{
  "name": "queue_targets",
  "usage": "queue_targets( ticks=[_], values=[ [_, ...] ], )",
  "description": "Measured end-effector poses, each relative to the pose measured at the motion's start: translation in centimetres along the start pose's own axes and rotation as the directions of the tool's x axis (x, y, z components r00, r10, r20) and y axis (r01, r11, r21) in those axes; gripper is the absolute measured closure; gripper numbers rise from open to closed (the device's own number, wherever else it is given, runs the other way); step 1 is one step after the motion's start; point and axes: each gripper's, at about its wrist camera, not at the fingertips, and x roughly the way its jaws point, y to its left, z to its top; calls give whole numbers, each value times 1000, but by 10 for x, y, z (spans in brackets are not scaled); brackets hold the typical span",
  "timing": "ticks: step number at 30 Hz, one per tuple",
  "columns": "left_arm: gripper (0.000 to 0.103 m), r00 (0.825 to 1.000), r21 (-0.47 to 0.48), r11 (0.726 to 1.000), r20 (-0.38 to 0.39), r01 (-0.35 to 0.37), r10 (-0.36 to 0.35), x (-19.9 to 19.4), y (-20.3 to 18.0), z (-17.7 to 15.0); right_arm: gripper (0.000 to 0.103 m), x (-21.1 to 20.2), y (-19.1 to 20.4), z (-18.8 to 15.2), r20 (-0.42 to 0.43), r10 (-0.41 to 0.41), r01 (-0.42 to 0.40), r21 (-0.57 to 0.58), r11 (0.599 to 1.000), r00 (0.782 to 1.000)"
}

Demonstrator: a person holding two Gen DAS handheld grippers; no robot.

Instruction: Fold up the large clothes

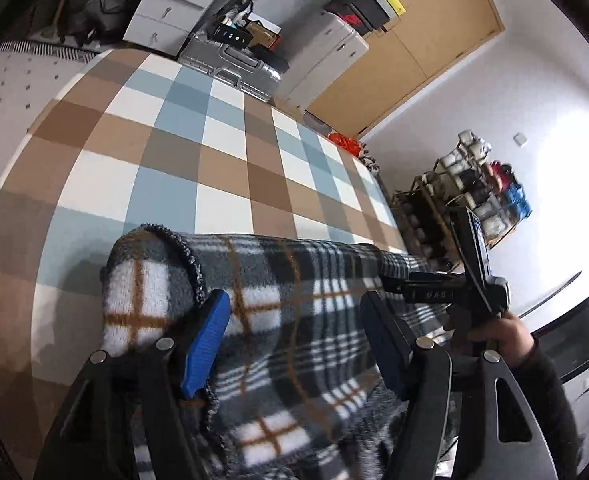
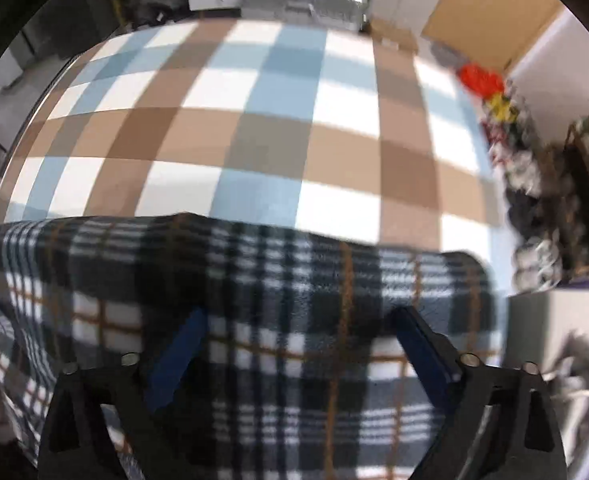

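While both grippers gape, left gripper [image 1: 294,308], right gripper [image 2: 300,320], plaid fleece [image 1: 294,280] beneath.

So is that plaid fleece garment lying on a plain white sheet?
No, the plaid fleece garment lies on a checked cover of brown, blue and white squares.

I'm looking into a lived-in home room, a bedroom by the feel of it. A bed [image 1: 94,168] with a checked cover in brown, blue and white fills the middle. Behind it I see white drawers [image 1: 174,4], a silver suitcase [image 1: 234,66], stacked boxes [image 1: 368,4] and a wooden door [image 1: 426,40]. Off to the right there's a rack [image 1: 462,200] crammed with shoes against a white wall [image 1: 534,92].
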Motion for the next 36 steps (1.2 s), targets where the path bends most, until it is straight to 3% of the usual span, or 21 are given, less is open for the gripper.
queue_targets(
  ticks=[5, 8, 11, 14, 16, 18, 19, 21, 24, 26, 29, 31, 34, 36],
  values=[
    [41, 1000, -44, 999, 12, 11, -11, 4, 18, 1, 0, 11, -14, -7, 50, 98, -100, 36, 994, 994],
    [41, 1000, -38, 999, 16, -8, 8, 1, 10, -1, 0, 1, -21, -12, 68, 145, -147, 16, 989, 987],
    [41, 999, 12, 998, 6, -53, 53, 0, 0, -5, 0, -21, -38, -23, 115, 238, -244, 39, 969, 964],
    [41, 998, 21, 998, 8, -64, 64, 2, 0, -6, 0, -31, -46, -41, 95, 307, -310, 29, 950, 947],
    [41, 998, 3, 998, 13, -57, 57, 2, 3, -5, 0, -28, -37, -51, 55, 274, -272, -41, 962, 960],
    [41, 999, -7, 999, 11, -51, 51, 2, 3, -5, 0, -9, -24, -66, -8, 85, -85, -155, 984, 996],
    [41, 999, -4, 999, 10, -53, 53, 2, 3, -6, 0, -1, -21, -73, -24, 49, -52, -173, 984, 999],
    [41, 998, 6, 998, 11, -55, 55, 2, 2, -7, 0, -1, -29, -81, 23, 98, -95, -117, 989, 995],
    [41, 998, 14, 998, 11, -60, 60, 1, 1, -8, 0, -8, -23, -78, 13, 52, -50, -119, 992, 999],
    [41, 997, 21, 997, 10, -70, 70, 2, 0, -7, 3, -27, -13, -71, 59, 25, -18, -106, 994, 998],
    [41, 996, 25, 996, 13, -87, 87, 4, -2, -7, 2, -59, 15, -56, 153, 146, -134, -84, 987, 977],
    [41, 996, 24, 995, 15, -92, 92, 4, -3, -8, 2, -66, 44, -45, 151, 186, -169, -118, 978, 971],
    [41, 997, 22, 996, 11, -83, 82, 4, -1, -10, 2, -52, 84, -31, 124, 121, -100, -168, 981, 985],
    [41, 997, 28, 997, -2, -73, 73, 4, -1, -11, 2, -25, 98, -27, 62, 48, -37, -168, 985, 997]
  ],
)
